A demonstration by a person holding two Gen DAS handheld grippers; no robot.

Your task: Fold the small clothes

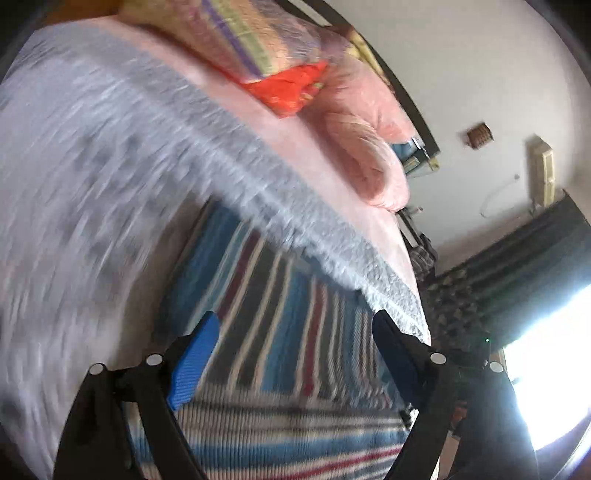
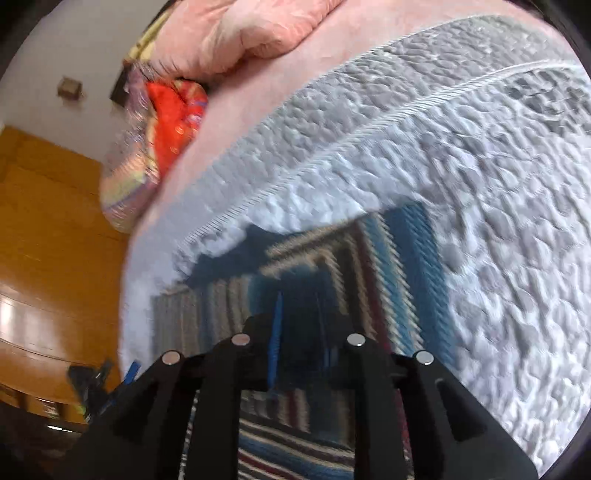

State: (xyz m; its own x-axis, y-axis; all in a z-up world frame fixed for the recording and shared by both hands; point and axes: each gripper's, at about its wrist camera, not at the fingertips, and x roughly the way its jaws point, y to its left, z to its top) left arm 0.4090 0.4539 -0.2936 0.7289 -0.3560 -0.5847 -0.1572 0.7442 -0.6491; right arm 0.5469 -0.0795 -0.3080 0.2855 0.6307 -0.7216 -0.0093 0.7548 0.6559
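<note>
The right gripper point(image 2: 299, 325), fingers nearly together, pinches a striped garment point(image 2: 391, 258) lying on a grey textured blanket point(image 2: 480, 166); pink bedding point(image 2: 240, 33) lies beyond the fingertips.

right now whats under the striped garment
The striped garment lies on a grey-white textured bedspread, which shows along its edges in both views. Whatever sits directly beneath the garment is covered. The right tongs are nearly closed over it; a grip cannot be confirmed.
</note>
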